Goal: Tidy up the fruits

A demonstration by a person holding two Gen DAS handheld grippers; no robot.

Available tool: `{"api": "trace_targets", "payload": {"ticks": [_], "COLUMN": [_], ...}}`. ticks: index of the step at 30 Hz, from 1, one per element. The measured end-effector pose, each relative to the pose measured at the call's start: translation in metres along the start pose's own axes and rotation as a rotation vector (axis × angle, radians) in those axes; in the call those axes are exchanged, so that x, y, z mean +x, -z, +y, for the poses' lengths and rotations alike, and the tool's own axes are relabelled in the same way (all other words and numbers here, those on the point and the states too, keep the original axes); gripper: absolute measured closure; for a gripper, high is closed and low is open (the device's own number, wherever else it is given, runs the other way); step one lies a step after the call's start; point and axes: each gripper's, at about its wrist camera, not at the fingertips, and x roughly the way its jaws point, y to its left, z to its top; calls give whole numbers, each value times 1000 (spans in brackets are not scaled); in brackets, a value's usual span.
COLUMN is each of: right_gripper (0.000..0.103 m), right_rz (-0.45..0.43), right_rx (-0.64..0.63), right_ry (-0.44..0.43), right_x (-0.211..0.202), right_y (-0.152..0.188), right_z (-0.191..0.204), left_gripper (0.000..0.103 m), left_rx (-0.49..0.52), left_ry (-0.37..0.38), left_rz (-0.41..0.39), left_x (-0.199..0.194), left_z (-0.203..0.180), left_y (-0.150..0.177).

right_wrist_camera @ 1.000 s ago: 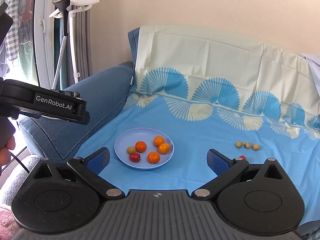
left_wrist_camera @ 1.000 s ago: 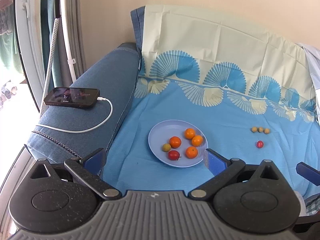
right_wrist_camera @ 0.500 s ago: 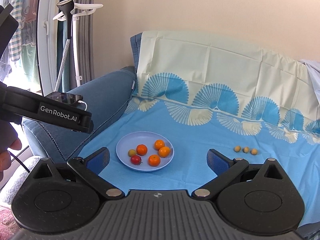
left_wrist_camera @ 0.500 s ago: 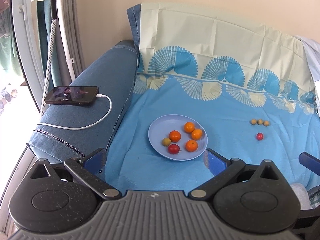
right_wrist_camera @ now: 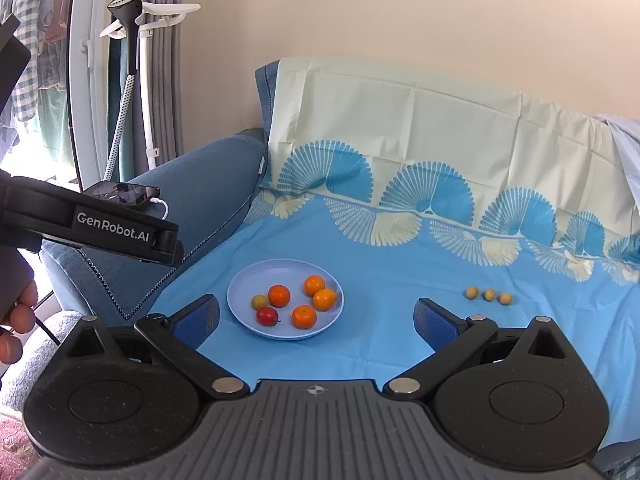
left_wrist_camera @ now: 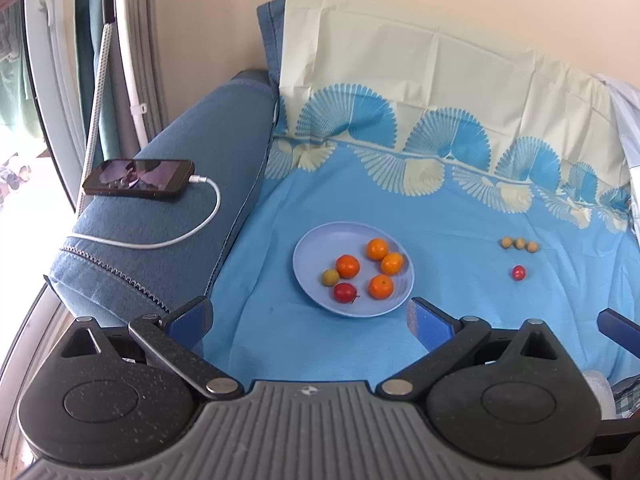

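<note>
Fruit sits on a pale blue plate (left_wrist_camera: 312, 240) laid on the blue patterned sheet (left_wrist_camera: 460, 208) that covers the sofa seat: four oranges (left_wrist_camera: 347, 266), a red fruit (left_wrist_camera: 345, 292) with a small stem, and a yellow-green fruit (left_wrist_camera: 330, 277) touching none of the rim. Well apart to the right, three small tan fruits (left_wrist_camera: 519, 243) lie in a short row on the sheet, and just in front of them a lone small red fruit (left_wrist_camera: 519, 272); in the right wrist view that one seems hidden behind a finger, though I can't be sure. Both tools hang above the near edge of the seat with nothing in them: the left gripper (left_wrist_camera: 310, 322) has its blue pads spread wide, and the right gripper (right_wrist_camera: 316, 322) likewise. On the denim armrest (left_wrist_camera: 192, 152) rests a phone (left_wrist_camera: 139, 179), its white cable (left_wrist_camera: 200, 224) looping down. A hand (right_wrist_camera: 16, 328) shows at the far left of the right wrist view
</note>
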Motion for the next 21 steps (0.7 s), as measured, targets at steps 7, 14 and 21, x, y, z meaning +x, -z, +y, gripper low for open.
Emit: {"api": "trace_targets", "payload": {"ticks": [7, 14, 21], "right_gripper": [1, 1, 1], "right_rz": [23, 64, 95], "right_rx": [41, 94, 146], "right_ry": [-2, -21, -12], "right_x": [13, 32, 57], "right_y": [1, 6, 7], "right_z": [-12, -29, -51], "left_gripper": [0, 0, 0], "left_rx": [-6, 34, 78], "left_ry": [-18, -43, -57], "left_rz": [74, 115, 164], "left_x": [24, 48, 76], "left_z": [-4, -18, -41], "left_y": [-5, -9, -19]}}
